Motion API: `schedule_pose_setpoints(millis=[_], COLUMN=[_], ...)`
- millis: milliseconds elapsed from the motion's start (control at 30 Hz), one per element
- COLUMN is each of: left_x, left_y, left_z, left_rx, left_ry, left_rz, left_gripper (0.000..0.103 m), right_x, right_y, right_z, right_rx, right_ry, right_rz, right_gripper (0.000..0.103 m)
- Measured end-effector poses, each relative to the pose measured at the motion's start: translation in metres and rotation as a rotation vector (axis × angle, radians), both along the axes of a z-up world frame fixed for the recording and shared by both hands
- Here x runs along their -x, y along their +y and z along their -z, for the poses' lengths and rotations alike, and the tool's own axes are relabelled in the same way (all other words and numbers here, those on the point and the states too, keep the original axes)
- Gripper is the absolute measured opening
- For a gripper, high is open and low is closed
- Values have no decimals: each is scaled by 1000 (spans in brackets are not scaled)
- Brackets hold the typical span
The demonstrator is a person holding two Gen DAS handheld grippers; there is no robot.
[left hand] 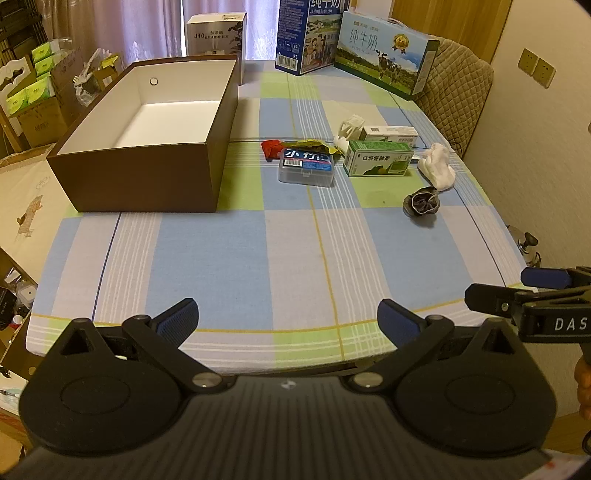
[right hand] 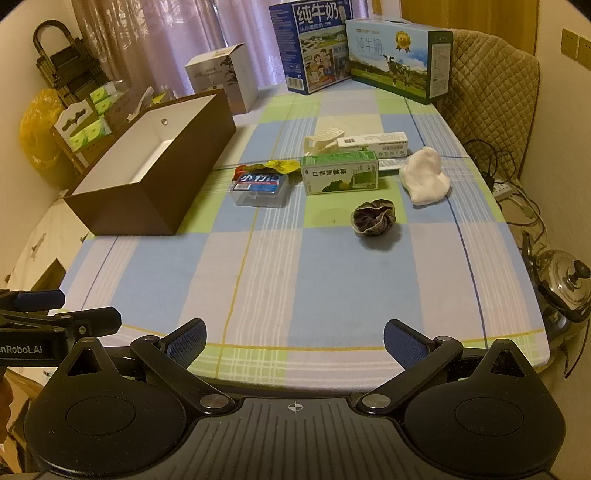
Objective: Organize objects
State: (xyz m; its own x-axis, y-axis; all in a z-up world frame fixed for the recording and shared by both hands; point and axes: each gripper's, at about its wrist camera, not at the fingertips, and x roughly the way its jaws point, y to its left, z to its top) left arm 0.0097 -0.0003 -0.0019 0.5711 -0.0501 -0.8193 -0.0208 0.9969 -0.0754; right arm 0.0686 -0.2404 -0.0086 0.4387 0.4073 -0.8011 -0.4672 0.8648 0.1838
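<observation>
An open brown box [left hand: 147, 173] [right hand: 155, 192] with a white inside stands at the table's left. To its right lie a clear plastic case with a blue label [left hand: 306, 166] [right hand: 260, 188], a green carton [left hand: 378, 158] [right hand: 340, 171], a white carton [left hand: 389, 133] [right hand: 373, 142], a white clip [left hand: 351, 125] [right hand: 323, 138], a white sock [left hand: 437, 170] [right hand: 424, 175], a dark scrunched cloth [left hand: 423, 203] [right hand: 375, 218] and red and yellow wrappers [left hand: 295, 146]. My left gripper [left hand: 288, 321] and right gripper [right hand: 295, 341] are open and empty at the table's near edge.
Two milk cartons [left hand: 384, 55] [right hand: 400, 59] and a white humidifier box [left hand: 216, 35] stand at the table's far end. A padded chair [right hand: 495, 85] is at the right. A steel kettle [right hand: 565, 284] sits beside the table's right edge. Shelves with green packs [left hand: 33, 81] are at the left.
</observation>
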Motion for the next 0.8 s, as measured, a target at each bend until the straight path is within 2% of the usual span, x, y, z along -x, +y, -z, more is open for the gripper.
schedule_pose_setpoints(millis=[800], left_x=[-11], left_y=[0], left_z=[3], left_rx=[0], left_ry=[9], left_rz=[-2], left_gripper=[102], right_x=[-25], right_y=[-1], right_z=[2], right_rx=[1], right_ry=[9], right_rz=[-15], right_gripper=[100])
